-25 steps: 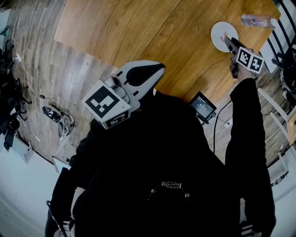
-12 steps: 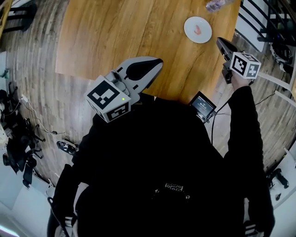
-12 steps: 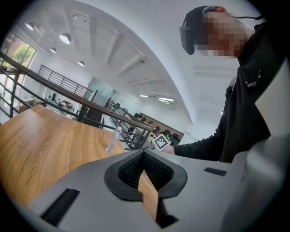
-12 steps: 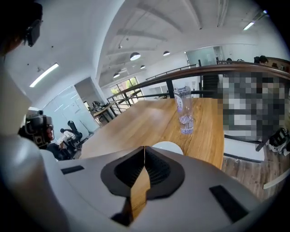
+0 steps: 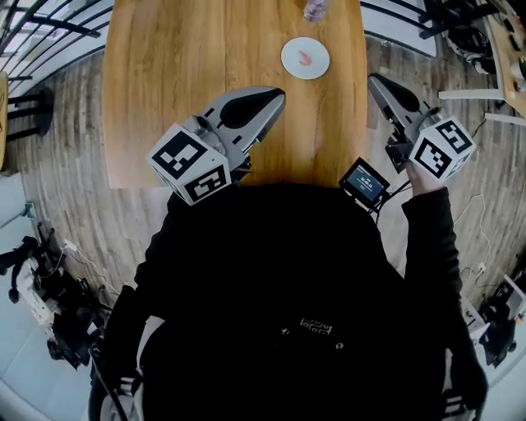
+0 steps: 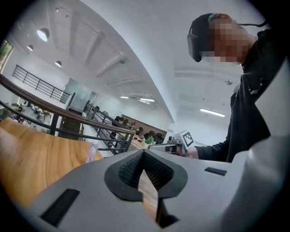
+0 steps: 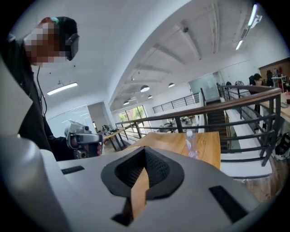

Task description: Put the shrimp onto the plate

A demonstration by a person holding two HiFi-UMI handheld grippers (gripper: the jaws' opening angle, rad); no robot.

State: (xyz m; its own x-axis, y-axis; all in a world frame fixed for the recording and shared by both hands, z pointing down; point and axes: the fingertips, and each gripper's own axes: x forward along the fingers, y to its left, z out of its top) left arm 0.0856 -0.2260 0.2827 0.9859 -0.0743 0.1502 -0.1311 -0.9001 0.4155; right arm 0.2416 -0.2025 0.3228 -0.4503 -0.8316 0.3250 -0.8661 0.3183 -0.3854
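A small pink shrimp [image 5: 306, 57] lies on the white plate [image 5: 293, 48] at the far end of the wooden table [image 5: 181, 82]. My right gripper [image 5: 371, 79] hangs in the air off the table's right edge, well short of the plate. Its jaws have just been closing and now stand shut [image 7: 145, 150] with nothing between them. My left gripper [image 5: 279, 94] hovers over the table's near edge, also short of the plate. Its tips meet [image 6: 144, 152] and hold nothing. Each gripper view looks out level over the table and does not show the plate.
A clear water bottle [image 5: 315, 8] stands just beyond the plate and also shows in the right gripper view as the bottle [image 7: 190, 142]. A small screen device [image 5: 364, 182] sits at the person's chest. Black railings [image 5: 49, 25] run past the table's far left, and furniture stands at the far right.
My right gripper has left the plate, risen and drawn back to the right, leaving the shrimp on the plate. The left gripper rose slightly. The head view swung, bringing the plate to top centre.
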